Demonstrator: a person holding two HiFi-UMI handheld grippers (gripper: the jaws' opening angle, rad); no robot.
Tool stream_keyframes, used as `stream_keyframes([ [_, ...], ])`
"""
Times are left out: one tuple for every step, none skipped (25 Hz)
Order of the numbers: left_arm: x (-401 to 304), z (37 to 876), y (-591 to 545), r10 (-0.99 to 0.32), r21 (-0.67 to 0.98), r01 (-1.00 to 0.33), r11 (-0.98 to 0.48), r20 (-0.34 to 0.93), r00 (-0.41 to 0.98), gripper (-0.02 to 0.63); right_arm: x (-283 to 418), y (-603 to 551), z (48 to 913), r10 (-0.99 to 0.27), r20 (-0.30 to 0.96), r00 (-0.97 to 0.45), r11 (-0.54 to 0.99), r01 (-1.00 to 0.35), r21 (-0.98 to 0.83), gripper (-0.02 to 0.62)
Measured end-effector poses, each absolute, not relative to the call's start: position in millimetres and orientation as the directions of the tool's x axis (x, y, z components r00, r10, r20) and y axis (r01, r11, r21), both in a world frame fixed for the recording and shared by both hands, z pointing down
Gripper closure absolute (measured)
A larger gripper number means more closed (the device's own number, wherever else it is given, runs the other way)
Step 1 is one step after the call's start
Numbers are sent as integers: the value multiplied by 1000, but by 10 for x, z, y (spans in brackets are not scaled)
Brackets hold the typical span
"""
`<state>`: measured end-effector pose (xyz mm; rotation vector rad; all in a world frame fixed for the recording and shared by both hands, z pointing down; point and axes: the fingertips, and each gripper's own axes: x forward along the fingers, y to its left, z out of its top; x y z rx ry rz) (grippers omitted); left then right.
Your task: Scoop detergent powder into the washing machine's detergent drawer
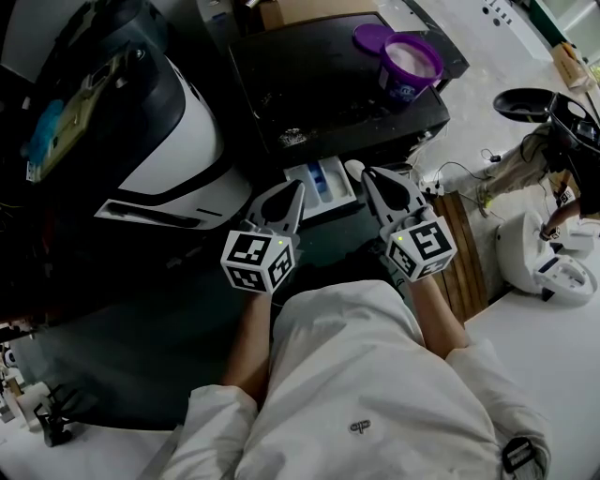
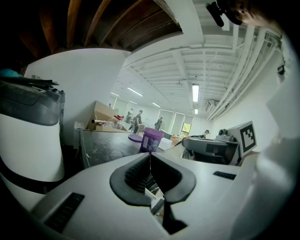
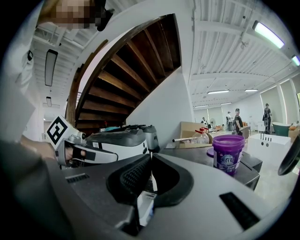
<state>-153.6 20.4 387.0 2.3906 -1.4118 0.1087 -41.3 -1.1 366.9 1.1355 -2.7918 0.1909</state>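
The white detergent drawer (image 1: 323, 185) with a blue compartment stands pulled out of the dark washing machine (image 1: 319, 84). An open purple detergent tub (image 1: 410, 66) stands on the machine's top at the right, its purple lid (image 1: 373, 37) lying beside it. My left gripper (image 1: 298, 187) hovers just left of the drawer, jaws shut with nothing between them. My right gripper (image 1: 368, 174) hovers just right of the drawer, also shut and empty. A small white rounded thing (image 1: 353, 170) lies by its tip. The tub (image 2: 151, 139) (image 3: 228, 153) appears ahead in both gripper views.
A white and black machine (image 1: 178, 141) stands to the left. A wooden slatted board (image 1: 466, 253) lies on the floor at the right, a white device (image 1: 553, 262) beyond it. A seated person (image 1: 530, 159) is at the far right. A cardboard box (image 1: 309, 9) sits behind.
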Motion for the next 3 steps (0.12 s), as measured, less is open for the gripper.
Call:
stream_keyframes([
  [-1538,3871,204,-832,267,-860,-434,246,497,586,-415,-12,3669,-684,160,-711,711,-700,-71,583],
  [-1541,3872,203,-832,267,-861,-434,247,496,586,-418,-13,3669,-684,161,-712,711,-699,-71,583],
  [-1543,3872,203,-833,267,-861,-433,248,495,586,-420,-13,3669,-683,161,-712,712,-699,-71,583],
])
